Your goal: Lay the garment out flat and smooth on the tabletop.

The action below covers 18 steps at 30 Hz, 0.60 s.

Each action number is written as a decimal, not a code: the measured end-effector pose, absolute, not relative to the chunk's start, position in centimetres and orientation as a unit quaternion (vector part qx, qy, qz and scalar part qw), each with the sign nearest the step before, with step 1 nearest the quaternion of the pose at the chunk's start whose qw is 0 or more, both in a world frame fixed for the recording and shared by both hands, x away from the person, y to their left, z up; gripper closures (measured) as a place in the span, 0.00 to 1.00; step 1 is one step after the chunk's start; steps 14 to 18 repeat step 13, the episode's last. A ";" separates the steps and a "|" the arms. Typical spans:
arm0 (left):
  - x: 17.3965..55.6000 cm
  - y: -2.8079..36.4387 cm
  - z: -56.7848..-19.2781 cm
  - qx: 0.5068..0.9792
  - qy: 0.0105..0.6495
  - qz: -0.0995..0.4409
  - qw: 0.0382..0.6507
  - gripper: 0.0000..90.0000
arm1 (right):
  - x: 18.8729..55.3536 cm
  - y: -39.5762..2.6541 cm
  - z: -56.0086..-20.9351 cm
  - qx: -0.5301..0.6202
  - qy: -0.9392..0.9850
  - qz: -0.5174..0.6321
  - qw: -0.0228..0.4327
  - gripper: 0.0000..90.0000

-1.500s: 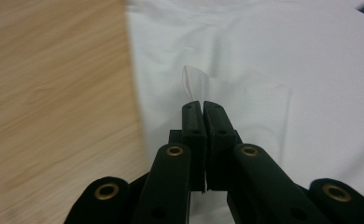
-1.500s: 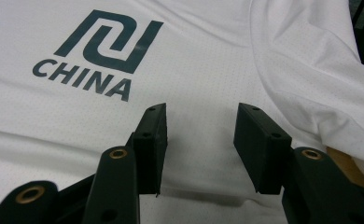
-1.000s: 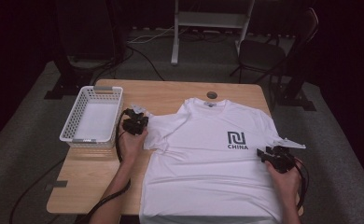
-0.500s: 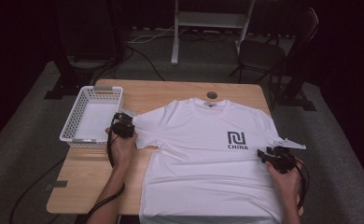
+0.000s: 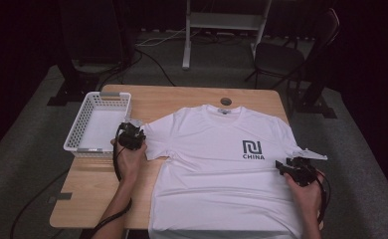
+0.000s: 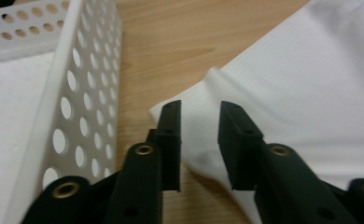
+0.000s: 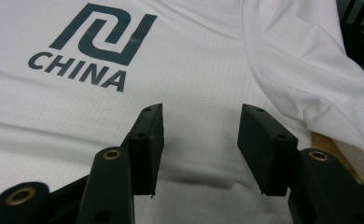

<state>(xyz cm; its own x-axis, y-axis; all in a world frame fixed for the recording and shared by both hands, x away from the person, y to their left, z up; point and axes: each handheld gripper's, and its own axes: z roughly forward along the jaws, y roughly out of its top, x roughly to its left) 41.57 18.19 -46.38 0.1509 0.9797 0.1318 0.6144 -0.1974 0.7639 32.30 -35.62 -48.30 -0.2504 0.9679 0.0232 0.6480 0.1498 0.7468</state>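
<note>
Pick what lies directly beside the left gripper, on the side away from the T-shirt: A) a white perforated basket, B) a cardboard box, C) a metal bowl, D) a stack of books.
A: the white perforated basket sits just beyond the left gripper on the wooden table.

Left gripper jaws just opened; right gripper gapes wide.

My surface is a light wooden rectangular tabletop with a round cable grommet near its far edge. On it, a white short-sleeved T-shirt with a dark "CHINA" logo lies spread flat, hem toward me. A white perforated plastic basket sits at the left, just beside the shirt's sleeve.
</note>
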 end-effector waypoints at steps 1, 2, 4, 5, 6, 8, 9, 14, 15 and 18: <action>41.3 18.2 -46.1 0.703 0.564 0.320 0.293 0.76 | 32.2 -35.7 -48.2 0.562 0.718 0.331 0.243 0.55; 40.9 18.3 -45.5 0.702 0.560 0.310 0.313 0.75 | 32.0 -35.7 -47.9 0.561 0.718 0.332 0.245 0.55; 40.4 18.3 -45.1 0.700 0.557 0.300 0.332 0.72 | 31.8 -35.8 -47.6 0.559 0.717 0.333 0.248 0.55; 40.4 18.3 -45.1 0.700 0.557 0.300 0.332 0.70 | 31.8 -35.8 -47.6 0.559 0.717 0.333 0.248 0.55; 40.0 18.3 -44.8 0.703 0.554 0.288 0.341 0.69 | 31.7 -35.9 -47.3 0.558 0.717 0.333 0.250 0.54; 39.6 18.1 -44.8 0.707 0.550 0.286 0.341 0.67 | 31.6 -36.1 -47.2 0.559 0.716 0.333 0.253 0.54; 39.6 18.1 -44.8 0.707 0.550 0.286 0.341 0.66 | 31.6 -36.1 -47.2 0.559 0.716 0.333 0.253 0.54; 39.5 17.7 -45.5 0.712 0.552 0.280 0.331 0.63 | 31.7 -36.9 -46.9 0.568 0.708 0.332 0.257 0.54; 39.5 17.7 -45.5 0.712 0.552 0.280 0.331 0.63 | 31.7 -36.9 -46.9 0.568 0.708 0.332 0.257 0.54; 39.5 17.7 -45.5 0.712 0.552 0.280 0.331 0.63 | 31.7 -36.9 -46.9 0.568 0.708 0.332 0.257 0.54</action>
